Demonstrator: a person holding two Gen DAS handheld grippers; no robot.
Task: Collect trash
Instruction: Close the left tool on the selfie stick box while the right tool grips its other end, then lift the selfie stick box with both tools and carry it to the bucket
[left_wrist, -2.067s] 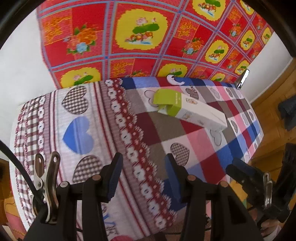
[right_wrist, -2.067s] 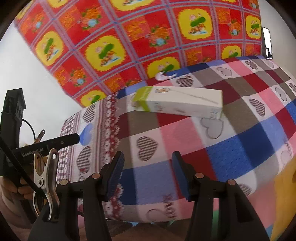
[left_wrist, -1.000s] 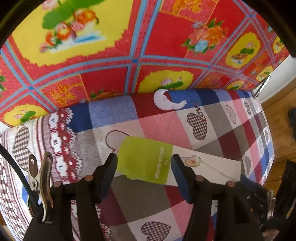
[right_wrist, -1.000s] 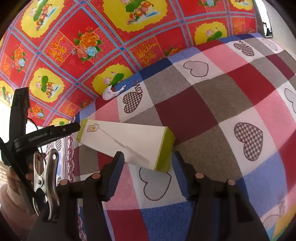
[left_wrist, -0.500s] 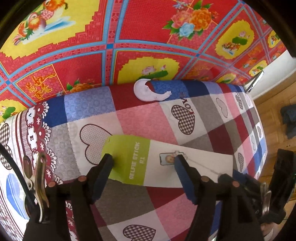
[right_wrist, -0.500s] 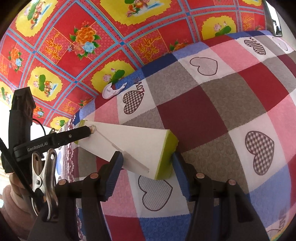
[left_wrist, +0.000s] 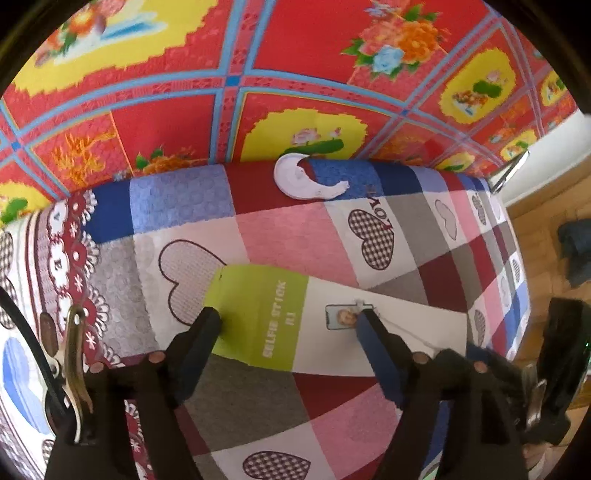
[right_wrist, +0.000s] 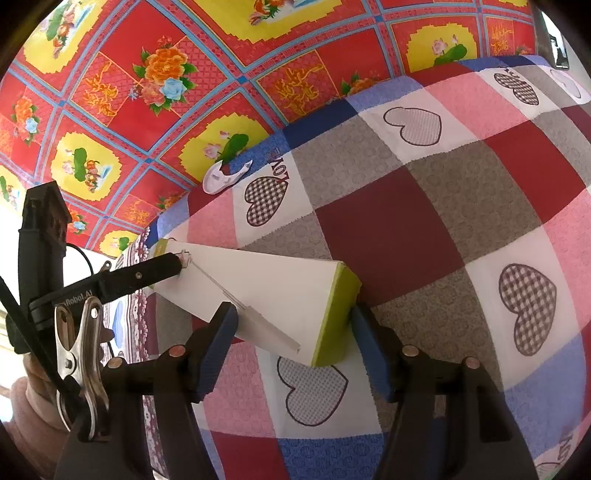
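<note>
We find the box (left_wrist: 332, 325) lying flat on the bed (right_wrist: 424, 206), its long axis running across both views. The left claw (left_wrist: 288, 325) straddles the green-banded end; the right claw (right_wrist: 291, 317) straddles the opposite green end cap. Both claws stand wide, their jaws having just been opening, with the box between them but no pad pressing on it. Both point steeply down at the box, each about equally near to its own end. A white scrap (left_wrist: 306, 181) lies farther off at the bed's far edge, well apart from either claw.
</note>
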